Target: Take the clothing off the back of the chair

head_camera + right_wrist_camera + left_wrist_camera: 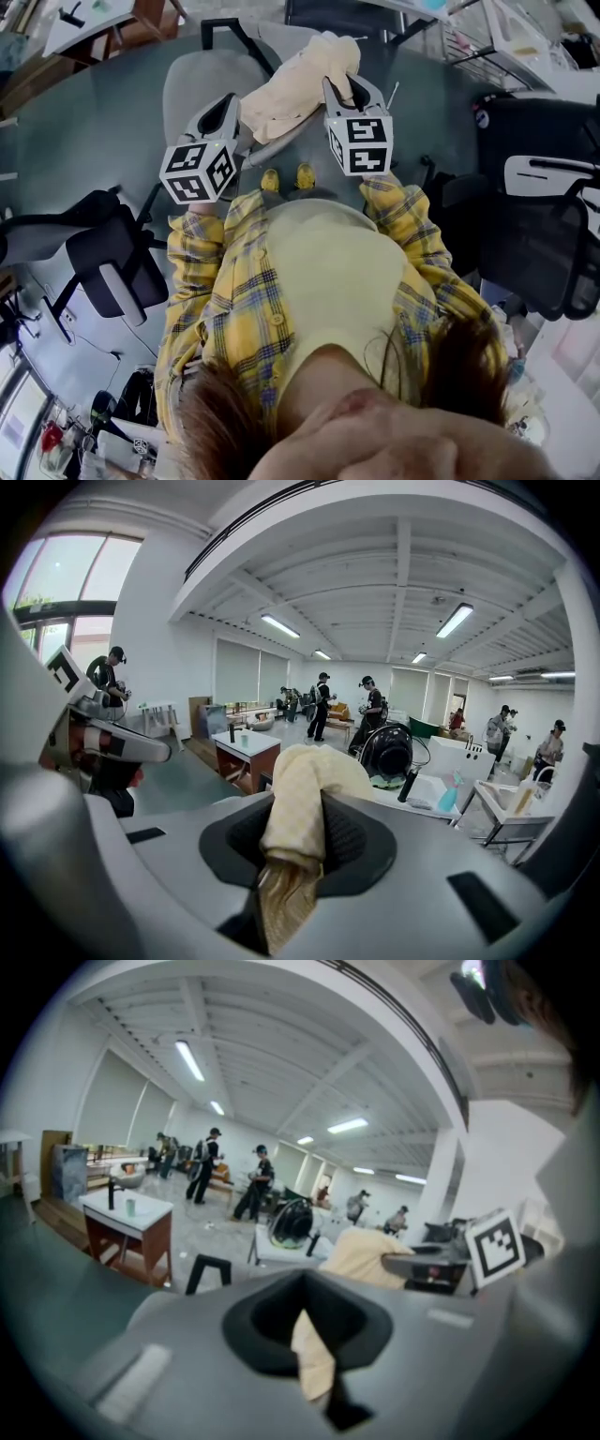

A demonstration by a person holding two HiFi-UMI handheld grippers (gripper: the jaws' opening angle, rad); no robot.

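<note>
Holding the clothing (292, 89) between both tools, the person is carrying it bunched in the air over the near edge of the grey chair (192, 84), just beyond the yellow shoes (271, 178). I cannot tell whether its lowest fold is touching the chair back. The left gripper (228, 105) is pinching only a thin corner. In the left gripper view its jaws are sitting almost together with a narrow flap of the clothing (314, 1363) squeezed between them, while the bulk is lying off to the right, toward the other tool. The right gripper (339, 86) is clamping a much thicker wad. In the right gripper view its jaws are standing partly apart and pressing on a rolled bundle of the clothing (300, 794), which is bulging over the fingertips and trailing down behind them. The pale cream fabric is looking soft, light and limp, so it is likely sagging wherever it is unsupported and is in no danger of breaking. The thin left pinch seems the likelier one to slip. A deeper fold or a seam would probably be the safer place to take hold.
</note>
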